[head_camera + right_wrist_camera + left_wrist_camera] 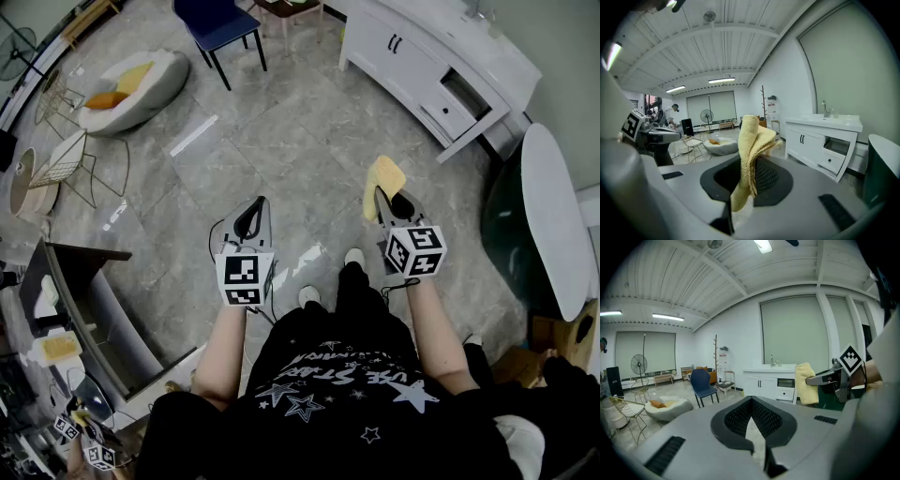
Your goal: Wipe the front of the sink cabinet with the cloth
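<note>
Ahead-right: sink cabinet (412, 66), well apart from both grippers, front in view.
cloth (749, 154): yellow, folded, sticking up from rt gripper (384, 199).
rt gripper: clamped on cloth; the one nearer the cabinet.
left gripper (751, 409): jaws together, nothing btwn.

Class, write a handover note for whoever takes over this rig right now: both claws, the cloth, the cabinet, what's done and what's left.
Left claw: jaws together, holding nothing.
Right claw: shut on the yellow cloth, which sticks up out of its jaws.
Sink cabinet: ahead and to the right, well clear of the cloth, with one drawer pulled out.
Done: the cloth is in hand.
Left: walk to the cabinet and wipe its front.
</note>
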`<state>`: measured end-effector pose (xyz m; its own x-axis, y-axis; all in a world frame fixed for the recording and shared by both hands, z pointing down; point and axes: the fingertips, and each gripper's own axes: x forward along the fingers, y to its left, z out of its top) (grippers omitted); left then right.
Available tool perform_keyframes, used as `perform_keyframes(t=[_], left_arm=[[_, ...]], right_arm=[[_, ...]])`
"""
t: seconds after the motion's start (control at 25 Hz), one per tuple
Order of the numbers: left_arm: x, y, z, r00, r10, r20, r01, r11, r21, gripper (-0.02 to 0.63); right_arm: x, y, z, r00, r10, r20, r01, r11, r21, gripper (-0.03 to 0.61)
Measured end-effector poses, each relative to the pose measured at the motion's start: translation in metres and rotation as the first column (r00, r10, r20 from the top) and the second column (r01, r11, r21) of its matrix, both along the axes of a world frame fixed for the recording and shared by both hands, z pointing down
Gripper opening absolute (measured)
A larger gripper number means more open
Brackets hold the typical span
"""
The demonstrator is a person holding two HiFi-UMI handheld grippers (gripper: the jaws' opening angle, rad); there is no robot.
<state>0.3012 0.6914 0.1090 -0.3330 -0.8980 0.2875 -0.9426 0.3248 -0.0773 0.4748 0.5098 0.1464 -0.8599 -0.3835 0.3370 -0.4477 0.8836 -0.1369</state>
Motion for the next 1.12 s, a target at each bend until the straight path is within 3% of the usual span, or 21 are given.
perform_keyframes(t=[0.44,0.68,0.92,1.12], left_arm=[[-0.006,0.01,0.011,0.998,-0.021,-0.055,0.02,1.0,-0.02,0.015],[-0.024,-0.015,0.021,0.999,-0.023,-0.049,0.021,0.999,-0.05,0.015],[-0.077,-0.07,0.034,0.997,-0.062,-0.055,0.056,0.994,-0.097,0.015],[-0.143,-0.159,0.026,0.997,-0.075,-0.019,0.072,0.99,-0.124,0.015]], right_arm=[[-0.003,0.0,0.005,1.0,0.009,-0.013,-0.01,1.0,-0.013,0.06],[-0.021,-0.042,0.013,1.0,0.027,0.011,-0.026,0.999,-0.023,0.061],[-0.081,-0.12,0.041,0.999,0.029,0.016,-0.028,0.997,-0.077,0.061],[-0.153,-0.217,0.052,1.0,0.021,0.023,-0.018,0.994,-0.109,0.061]])
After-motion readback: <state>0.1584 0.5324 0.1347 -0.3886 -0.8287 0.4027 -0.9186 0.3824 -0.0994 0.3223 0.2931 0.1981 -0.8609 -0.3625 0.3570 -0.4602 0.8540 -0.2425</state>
